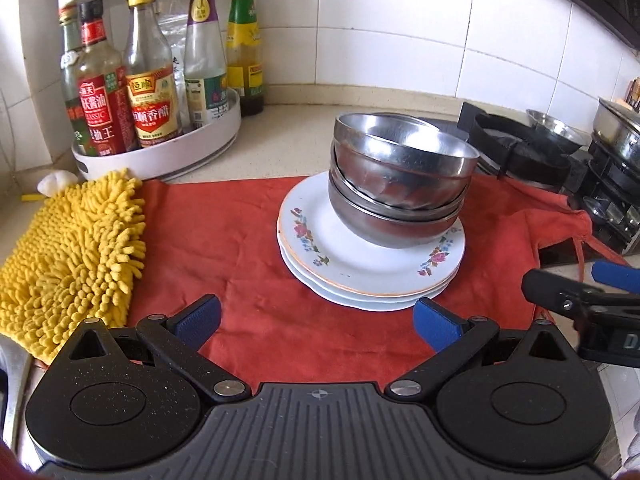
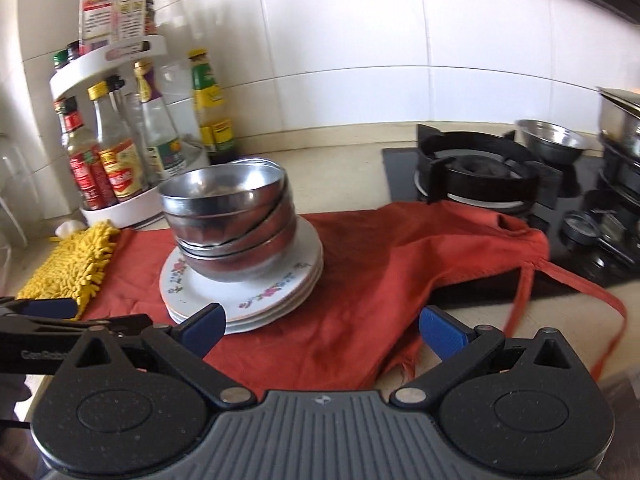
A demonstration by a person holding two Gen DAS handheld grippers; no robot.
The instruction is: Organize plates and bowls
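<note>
Sitting on the stack of floral plates (image 1: pixel 360 272) at the middle of the red cloth (image 1: pixel 240 240), the steel bowls (image 1: pixel 400 184) nest crookedly, the top one tilted. Both the left tool (image 1: pixel 316 316) and right tool (image 2: pixel 320 326) hover just short of the plates, spread wide and pinching nothing. Any nudge to a rim would likely slide the slick bowls off. Dragging the plates could bunch the cloth on the surface and tip the pile. Pinching only 1 thin plate edge risks a slip.
</note>
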